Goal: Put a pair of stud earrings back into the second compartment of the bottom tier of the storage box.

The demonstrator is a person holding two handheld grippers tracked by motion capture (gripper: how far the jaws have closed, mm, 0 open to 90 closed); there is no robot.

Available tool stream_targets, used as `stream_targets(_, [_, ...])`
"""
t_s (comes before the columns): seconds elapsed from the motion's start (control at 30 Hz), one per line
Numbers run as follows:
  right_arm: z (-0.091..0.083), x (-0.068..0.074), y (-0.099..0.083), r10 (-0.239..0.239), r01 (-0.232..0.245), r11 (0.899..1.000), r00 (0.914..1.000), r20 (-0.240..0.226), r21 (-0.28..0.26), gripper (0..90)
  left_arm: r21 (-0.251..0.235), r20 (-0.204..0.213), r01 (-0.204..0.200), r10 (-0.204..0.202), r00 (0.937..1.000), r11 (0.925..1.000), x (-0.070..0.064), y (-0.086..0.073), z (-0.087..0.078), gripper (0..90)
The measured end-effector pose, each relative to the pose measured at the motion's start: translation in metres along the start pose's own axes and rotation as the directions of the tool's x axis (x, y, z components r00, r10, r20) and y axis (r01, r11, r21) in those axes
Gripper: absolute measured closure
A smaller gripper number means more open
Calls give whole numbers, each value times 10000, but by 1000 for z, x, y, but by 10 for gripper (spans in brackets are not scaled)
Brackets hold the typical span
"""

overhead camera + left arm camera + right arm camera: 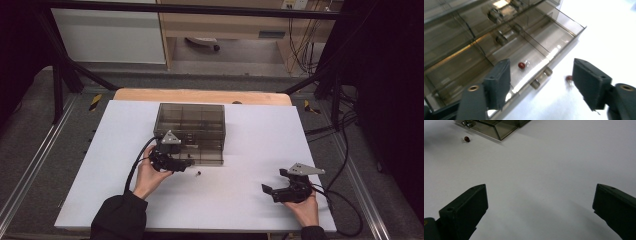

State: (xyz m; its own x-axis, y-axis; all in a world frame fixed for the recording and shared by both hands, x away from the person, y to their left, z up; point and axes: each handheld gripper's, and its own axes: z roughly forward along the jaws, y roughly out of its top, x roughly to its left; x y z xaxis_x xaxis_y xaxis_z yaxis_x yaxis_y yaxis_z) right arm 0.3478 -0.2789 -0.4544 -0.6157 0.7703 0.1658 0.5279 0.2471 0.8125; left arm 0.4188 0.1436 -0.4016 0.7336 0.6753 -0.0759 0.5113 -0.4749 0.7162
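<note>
**White counter, both tools released**

The white counter [240, 200] carries the work. Nearest the person, the right tool [278, 183] rests on the sheet, jaws wide apart, holding nothing. The left tool [186, 165] stands released at the drawer's front edge (nothing between its jaws). One small red bead [198, 174] lies on the sheet just beside it; another red bead [521, 65] sits inside the open drawer [554, 35] of the smoky clear organiser box [190, 117] beyond.

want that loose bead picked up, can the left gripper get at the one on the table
Probably yes: the left gripper is open, the bead lies bare on the table just outside the drawer, nothing between.
</note>
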Motion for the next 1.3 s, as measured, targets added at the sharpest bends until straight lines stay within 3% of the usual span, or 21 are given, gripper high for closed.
stream_targets(0.1, [0, 0, 0, 2, -2, 10000, 10000, 5, 2, 8, -64, -41, -48, 48, 10000, 10000, -3, -6, -4, 211])
stream_targets(0.37, [0, 0, 0, -17, 17, 10000, 10000, 20, 8, 7, -51, 109, -100, 101, 9999, 9999, -9, -18, -7, 107])
stream_targets(0.7, [0, 0, 0, -3, 3, 10000, 10000, 10, 30, 7, 80, 246, -420, 418, 9988, 9991, -23, -24, -1, 67])
stream_targets(1.07, [0, 0, 0, 7, -7, 10000, 10000, -3, 36, 7, 279, 501, -541, 527, 9974, 9981, -35, -21, 13, 114])
stream_targets(1.3, [0, 0, 0, -12, 12, 10000, 10000, 3, 34, 7, 421, 749, -647, 614, 9953, 9970, -39, -18, 21, 273])
